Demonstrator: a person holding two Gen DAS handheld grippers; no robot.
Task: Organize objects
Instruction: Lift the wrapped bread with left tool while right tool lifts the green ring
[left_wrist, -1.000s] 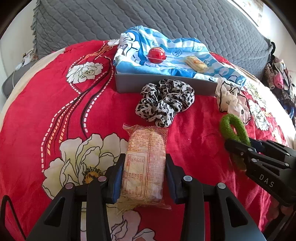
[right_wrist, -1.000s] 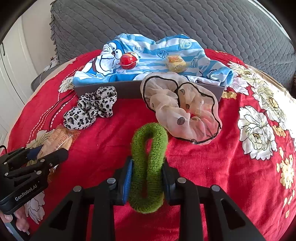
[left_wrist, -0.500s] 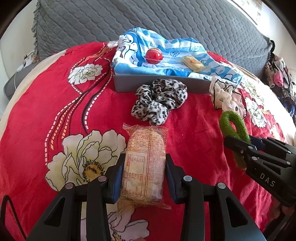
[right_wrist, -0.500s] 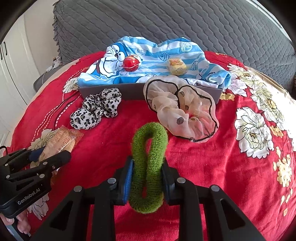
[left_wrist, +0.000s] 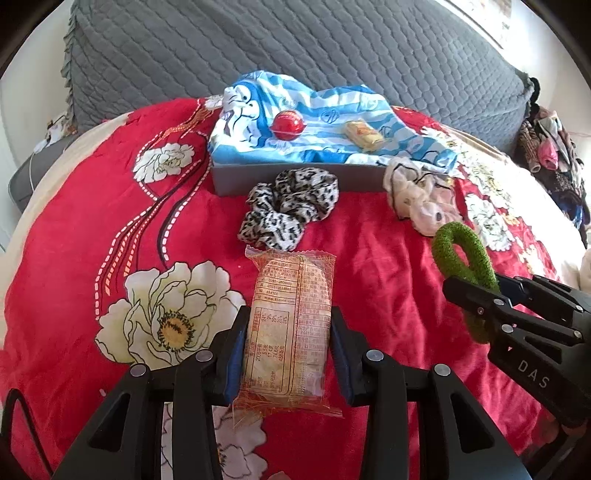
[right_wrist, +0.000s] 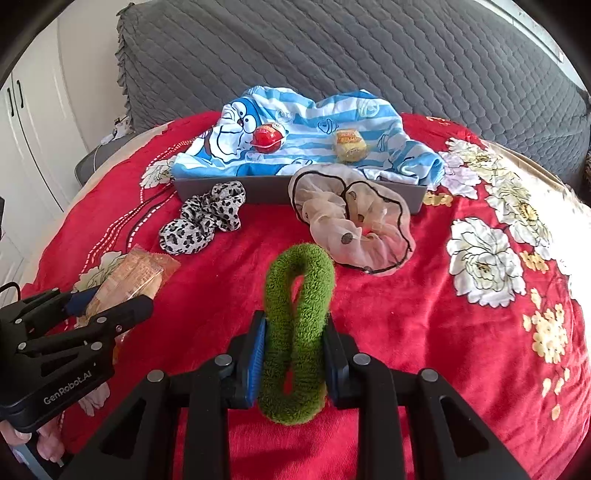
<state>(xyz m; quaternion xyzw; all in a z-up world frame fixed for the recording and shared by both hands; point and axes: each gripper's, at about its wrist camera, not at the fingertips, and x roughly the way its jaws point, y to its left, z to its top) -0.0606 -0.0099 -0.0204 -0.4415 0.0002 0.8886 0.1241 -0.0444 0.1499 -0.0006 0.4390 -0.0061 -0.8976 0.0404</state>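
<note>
My left gripper (left_wrist: 290, 347) is shut on a clear-wrapped snack packet (left_wrist: 291, 325) and holds it above the red blanket. My right gripper (right_wrist: 295, 354) is shut on a green fuzzy scrunchie (right_wrist: 299, 314), also seen in the left wrist view (left_wrist: 461, 254). A grey tray (right_wrist: 266, 190) lined with a blue striped cloth (right_wrist: 306, 133) stands at the back and holds a red ball (right_wrist: 267, 137) and a small yellow packet (right_wrist: 349, 144). A leopard scrunchie (right_wrist: 203, 221) and a sheer beige scrunchie (right_wrist: 351, 221) lie in front of the tray.
The red floral blanket (right_wrist: 461, 314) covers the bed. A grey quilted headboard (right_wrist: 332, 55) rises behind the tray. A pile of clothes (left_wrist: 554, 158) lies at the far right. White cabinet doors (right_wrist: 22, 129) stand at the left.
Both grippers have lifted and drawn back a little with their objects held. The tray and scrunchies look farther away. Grips are unchanged.
</note>
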